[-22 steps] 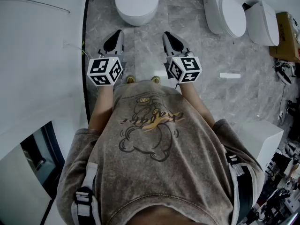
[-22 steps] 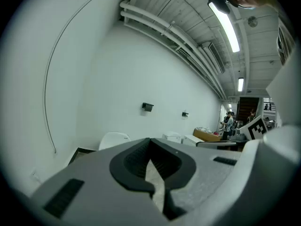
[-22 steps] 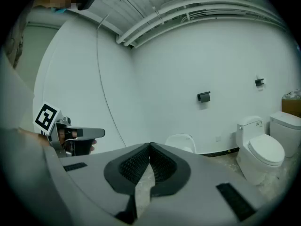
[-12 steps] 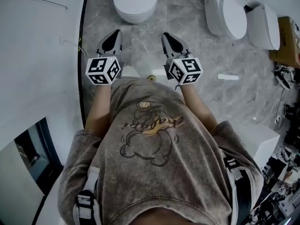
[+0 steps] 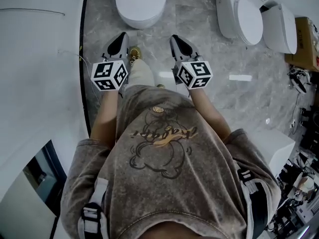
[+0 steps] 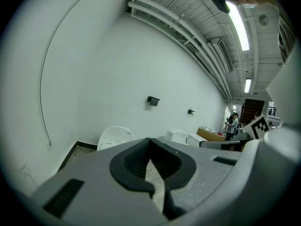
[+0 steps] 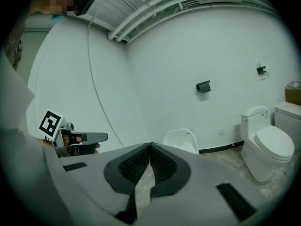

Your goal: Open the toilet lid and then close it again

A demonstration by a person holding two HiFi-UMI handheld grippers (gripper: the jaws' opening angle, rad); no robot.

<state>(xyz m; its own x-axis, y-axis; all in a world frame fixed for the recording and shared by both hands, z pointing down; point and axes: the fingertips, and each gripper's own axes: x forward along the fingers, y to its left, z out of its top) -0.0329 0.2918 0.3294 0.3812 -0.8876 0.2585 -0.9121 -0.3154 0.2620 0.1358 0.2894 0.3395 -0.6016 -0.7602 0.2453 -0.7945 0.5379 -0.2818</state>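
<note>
A white toilet with its lid down [image 5: 141, 4] stands on the grey marble floor ahead of me, at the top of the head view. It also shows beyond the jaws as the toilet [image 6: 115, 136] in the left gripper view and the toilet [image 7: 181, 138] in the right one. My left gripper [image 5: 121, 36] and right gripper [image 5: 175, 38] are held side by side in front of my chest, short of the bowl and apart from it. In both gripper views, left gripper [image 6: 150, 141] and right gripper [image 7: 150, 146], the jaws are shut with nothing between them.
A white wall [image 5: 40, 59] with a dark skirting runs along the left. Two more toilets [image 5: 246, 16] [image 5: 279, 26] stand at the right, with a cardboard box [image 5: 305, 36] beyond them. A small white object [image 5: 240, 77] lies on the floor. My shoe [image 5: 134, 53] is between the grippers.
I have stepped forward: the toilet has come nearer in the head view, and one leg and shoe have swung forward between the grippers. Both grippers stay shut.
</note>
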